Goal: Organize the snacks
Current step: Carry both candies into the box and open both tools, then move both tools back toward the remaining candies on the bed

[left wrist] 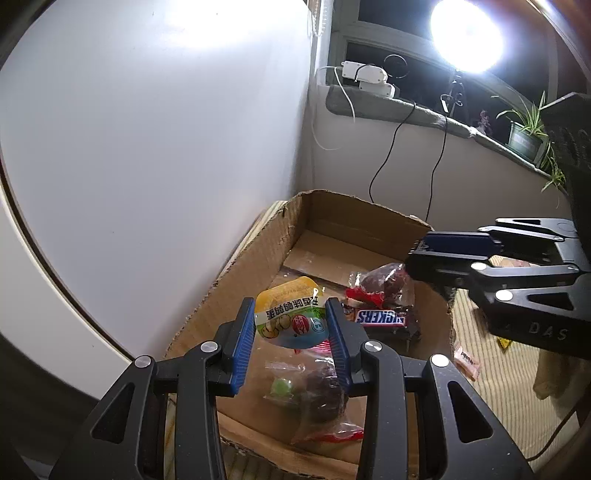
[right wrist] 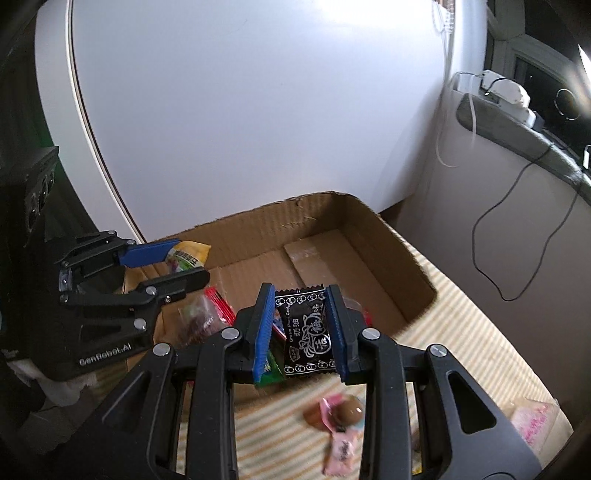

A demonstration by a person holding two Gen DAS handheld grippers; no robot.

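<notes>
My left gripper (left wrist: 291, 325) is shut on a yellow-green snack pouch (left wrist: 291, 314) and holds it above the near left part of an open cardboard box (left wrist: 236, 273). My right gripper (right wrist: 301, 325) is shut on a black candy packet (right wrist: 304, 330) above the box's near edge (right wrist: 391, 254). In the box lie a Snickers bar (left wrist: 382, 317) and clear bags of dark fruit (left wrist: 384, 282). The left gripper (right wrist: 173, 264) with its pouch (right wrist: 186, 256) shows in the right wrist view; the right gripper (left wrist: 428, 254) shows in the left wrist view.
The box stands on a striped mat (right wrist: 472, 332) against a white wall (left wrist: 147, 129). Loose pink-wrapped candies (right wrist: 340, 428) lie on the mat in front of the box. A windowsill with cables (left wrist: 399, 110), a lamp (left wrist: 467, 33) and plants (left wrist: 524, 129) is at the back right.
</notes>
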